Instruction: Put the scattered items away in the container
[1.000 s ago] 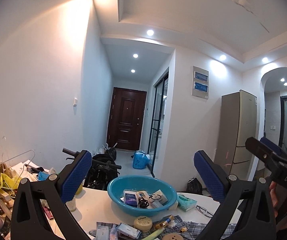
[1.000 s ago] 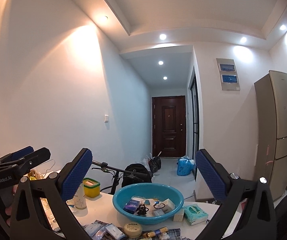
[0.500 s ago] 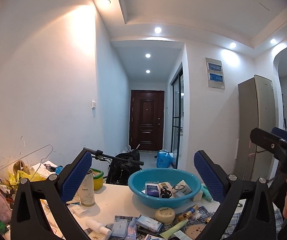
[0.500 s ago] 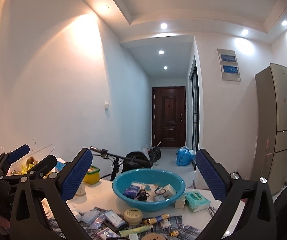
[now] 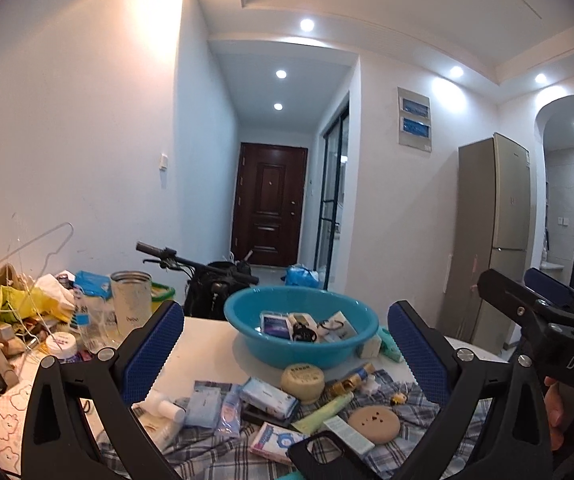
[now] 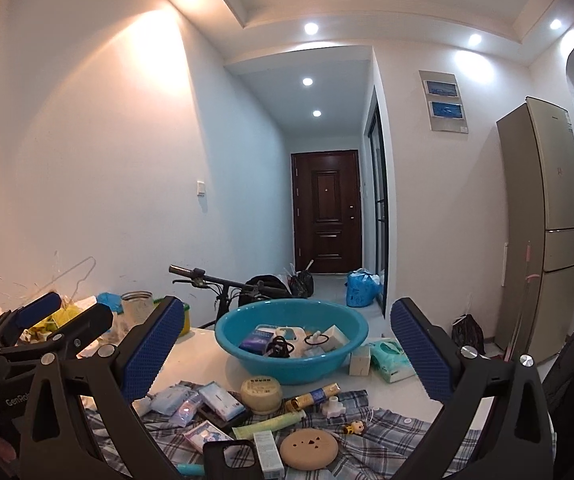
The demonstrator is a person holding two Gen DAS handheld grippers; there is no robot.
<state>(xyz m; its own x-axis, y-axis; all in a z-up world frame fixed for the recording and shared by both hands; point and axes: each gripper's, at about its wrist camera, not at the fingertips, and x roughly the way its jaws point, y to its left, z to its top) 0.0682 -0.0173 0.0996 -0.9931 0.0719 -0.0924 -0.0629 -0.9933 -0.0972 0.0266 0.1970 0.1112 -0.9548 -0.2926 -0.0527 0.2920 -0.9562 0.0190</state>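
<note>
A blue plastic basin (image 5: 263, 350) (image 6: 283, 364) stands on the white table and holds a few small packets and hair ties. In front of it, on a plaid cloth (image 5: 419, 404) (image 6: 383, 424), lie scattered items: a round cream jar (image 5: 302, 377) (image 6: 261, 392), tissue packs (image 5: 269, 394), a pale green tube (image 6: 269, 427), a tan round disc (image 5: 374, 421) (image 6: 309, 447), a black phone case (image 6: 229, 458). My left gripper (image 5: 285, 352) is open and empty above the items. My right gripper (image 6: 285, 354) is open and empty too.
Clutter fills the table's left side: a metal cup (image 5: 131, 300), bags, a wire hanger (image 5: 47, 240). A green tissue pack (image 6: 391, 360) and small box (image 6: 359, 360) lie right of the basin. A bicycle (image 6: 223, 284) stands behind the table. A fridge (image 6: 543, 280) stands right.
Both grippers have tilted downward and come closer to the table, so more of the scattered items and plaid cloth show. Both stay open.
</note>
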